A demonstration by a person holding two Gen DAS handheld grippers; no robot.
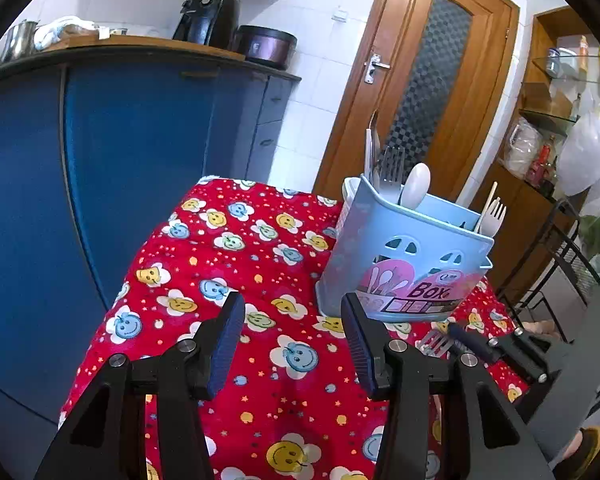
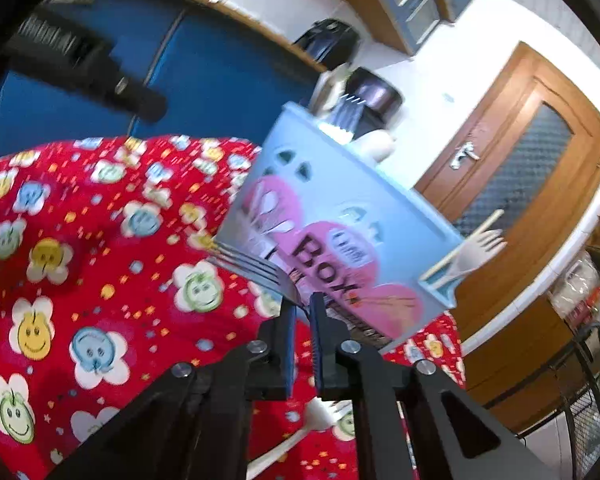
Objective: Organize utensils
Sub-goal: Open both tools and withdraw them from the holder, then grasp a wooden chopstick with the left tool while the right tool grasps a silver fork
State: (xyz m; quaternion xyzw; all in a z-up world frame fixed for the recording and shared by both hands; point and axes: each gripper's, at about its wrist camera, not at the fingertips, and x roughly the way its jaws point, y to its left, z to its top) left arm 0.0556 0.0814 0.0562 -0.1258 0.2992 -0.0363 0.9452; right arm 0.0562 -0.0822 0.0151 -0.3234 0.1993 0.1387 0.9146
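left gripper (image 1: 293, 308): its two black arms come up from the bottom of the left wrist picture. The jaws stand apart with blue pads facing each other. Nothing is between them.
left gripper pose: it points forward and a bit down, in the lower middle of its picture.
right gripper (image 2: 303, 300): its jaws are almost together in the lower middle of the right wrist picture. They pinch the neck of a metal fork (image 2: 256, 268). The fork sticks out to the upper left.
right gripper pose: the picture is tilted and blurry.
right gripper in the other picture: it shows at the lower right of the left wrist picture, with the fork at its tip.
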